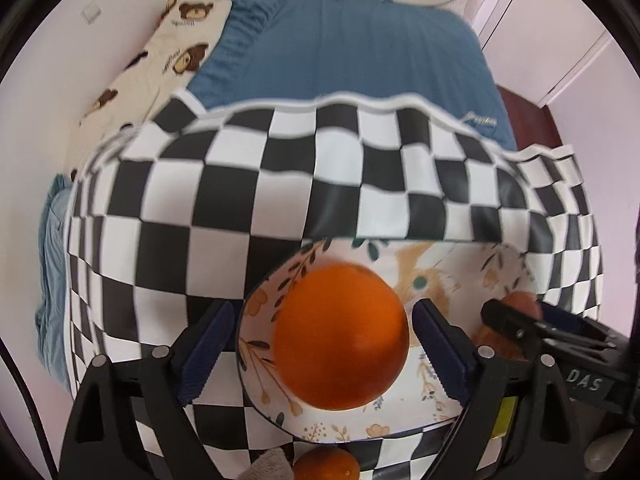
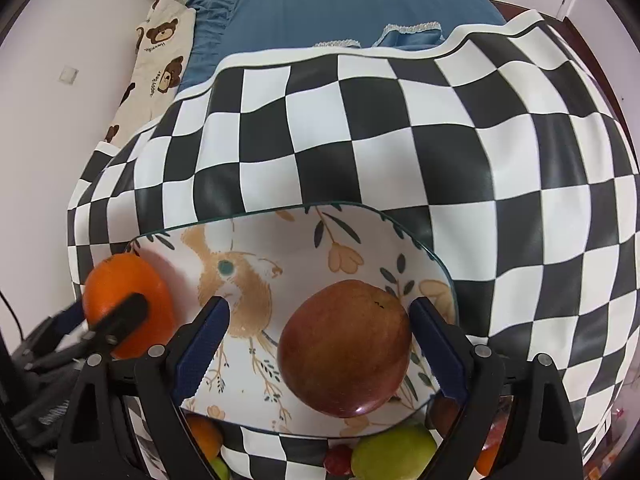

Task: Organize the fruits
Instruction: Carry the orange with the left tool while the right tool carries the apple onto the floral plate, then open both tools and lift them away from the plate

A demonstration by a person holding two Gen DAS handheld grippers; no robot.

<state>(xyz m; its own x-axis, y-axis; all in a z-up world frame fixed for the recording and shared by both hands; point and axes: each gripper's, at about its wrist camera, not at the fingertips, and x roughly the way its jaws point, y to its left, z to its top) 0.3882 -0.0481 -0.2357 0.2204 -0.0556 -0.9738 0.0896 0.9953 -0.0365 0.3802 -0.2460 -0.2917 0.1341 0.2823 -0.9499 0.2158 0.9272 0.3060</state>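
A floral plate [image 1: 460, 276] lies on a black-and-white checkered cloth [image 1: 240, 200]. An orange [image 1: 340, 336] sits between the fingers of my left gripper [image 1: 320, 344], which are spread wider than the fruit; it looks blurred. In the right wrist view a red apple [image 2: 346, 348] sits on the plate [image 2: 280, 240] between the wide-spread fingers of my right gripper [image 2: 316, 344]. The orange [image 2: 128, 300] and the left gripper show at the plate's left edge. The right gripper's finger [image 1: 516, 328] shows at the right in the left wrist view.
More fruit lies near the cloth's front edge: an orange [image 1: 326, 464], a green apple [image 2: 394, 454], a small red fruit [image 2: 338, 460] and another orange [image 2: 204, 436]. Behind the cloth is a blue bed [image 2: 340, 8] with a bear-print pillow [image 2: 160, 52].
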